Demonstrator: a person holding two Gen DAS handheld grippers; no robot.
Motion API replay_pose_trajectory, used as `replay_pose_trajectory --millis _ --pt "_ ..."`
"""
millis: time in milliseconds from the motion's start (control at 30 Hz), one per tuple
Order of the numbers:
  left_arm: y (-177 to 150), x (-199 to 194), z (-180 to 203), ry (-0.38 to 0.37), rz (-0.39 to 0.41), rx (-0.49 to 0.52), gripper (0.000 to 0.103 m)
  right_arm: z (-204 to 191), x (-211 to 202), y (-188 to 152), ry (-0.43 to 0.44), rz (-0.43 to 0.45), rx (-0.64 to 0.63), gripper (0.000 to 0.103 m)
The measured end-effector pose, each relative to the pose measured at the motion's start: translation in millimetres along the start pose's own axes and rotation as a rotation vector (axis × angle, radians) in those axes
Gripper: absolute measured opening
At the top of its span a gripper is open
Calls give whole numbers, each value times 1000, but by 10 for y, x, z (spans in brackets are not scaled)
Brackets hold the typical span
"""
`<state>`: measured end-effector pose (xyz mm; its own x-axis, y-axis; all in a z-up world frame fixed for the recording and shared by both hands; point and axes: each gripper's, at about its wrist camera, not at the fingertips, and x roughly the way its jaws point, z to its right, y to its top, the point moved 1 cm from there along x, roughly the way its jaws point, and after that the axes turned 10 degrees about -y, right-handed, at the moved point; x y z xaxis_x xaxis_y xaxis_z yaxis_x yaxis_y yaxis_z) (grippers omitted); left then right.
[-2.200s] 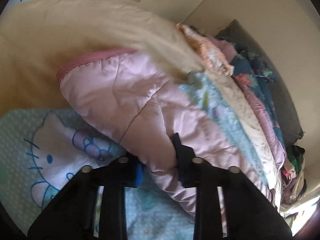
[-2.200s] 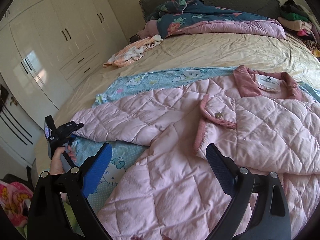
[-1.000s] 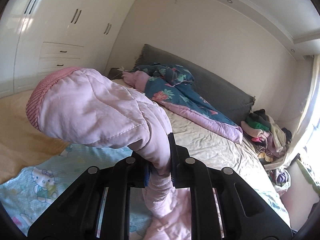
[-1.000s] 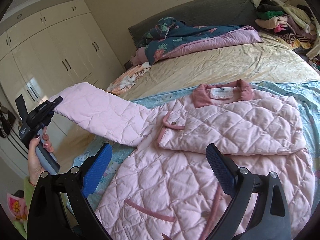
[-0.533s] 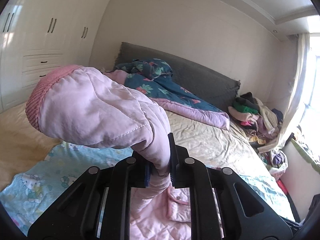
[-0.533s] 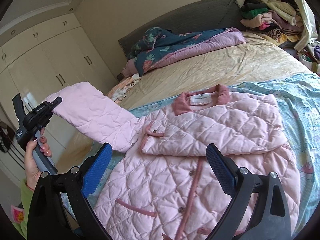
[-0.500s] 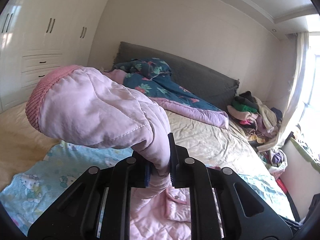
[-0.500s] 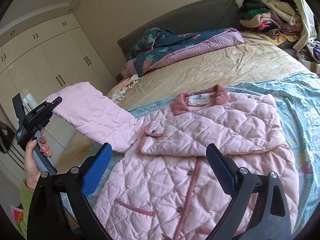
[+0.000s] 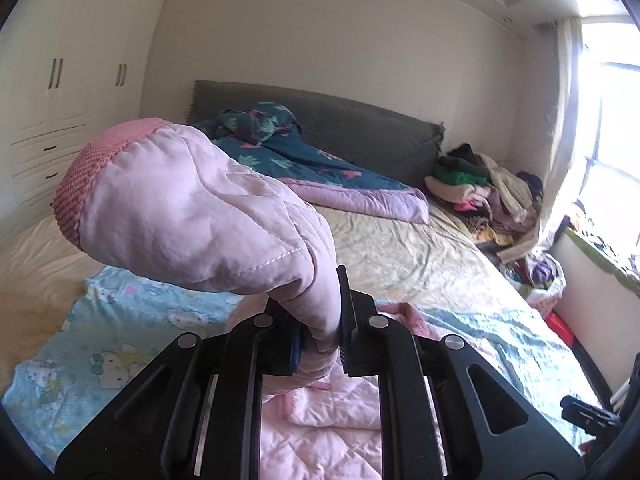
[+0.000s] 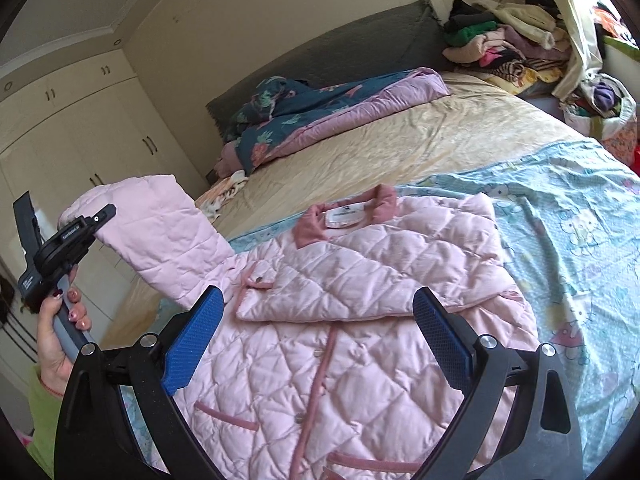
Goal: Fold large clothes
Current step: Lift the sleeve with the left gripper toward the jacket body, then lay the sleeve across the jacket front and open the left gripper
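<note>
A pink quilted jacket (image 10: pixel 360 320) lies front up on a light blue cartoon-print sheet (image 10: pixel 568 220) on the bed. One sleeve is folded across its chest. My left gripper (image 9: pixel 320 332) is shut on the other sleeve (image 9: pixel 192 216) near its knitted cuff and holds it raised above the bed; in the right wrist view this sleeve (image 10: pixel 160 236) is stretched out to the left of the jacket in the hand-held left gripper (image 10: pixel 68 240). My right gripper (image 10: pixel 316 336) is open and empty, above the jacket's front.
A dark blue floral quilt (image 10: pixel 304 108) lies by the grey headboard (image 10: pixel 340 52). A pile of clothes (image 10: pixel 508 36) sits at the far right corner. White wardrobes (image 10: pixel 80 136) stand left of the bed. A window (image 9: pixel 612 152) is on the right.
My left gripper has lifted the sleeve off the bed and swung it round toward the jacket body. My right gripper has stayed open and moved up over the jacket.
</note>
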<state>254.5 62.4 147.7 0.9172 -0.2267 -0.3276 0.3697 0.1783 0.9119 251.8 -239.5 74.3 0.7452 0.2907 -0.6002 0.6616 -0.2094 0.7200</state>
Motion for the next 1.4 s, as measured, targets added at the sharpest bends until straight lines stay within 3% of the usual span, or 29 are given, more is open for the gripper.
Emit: replay_pose_trajectory --millis 533,1100,1300,1367,1400 --pt "-474 540 661 -76 -138 123 7 560 187 -239 -56 -10 54 96" --pt "-1403 1322 1164 -148 -352 243 9 999 418 -398 -127 -39 114 97" --pt "-1764 1439 1325 -170 -418 325 16 1099 456 -421 -149 -45 137 97" --pt "-1860 1459 1370 -176 -442 351 21 1123 468 -427 -155 -49 143 97" --pt "-1907 1466 1397 -188 -458 365 29 1134 478 -433 -159 -50 146 97"
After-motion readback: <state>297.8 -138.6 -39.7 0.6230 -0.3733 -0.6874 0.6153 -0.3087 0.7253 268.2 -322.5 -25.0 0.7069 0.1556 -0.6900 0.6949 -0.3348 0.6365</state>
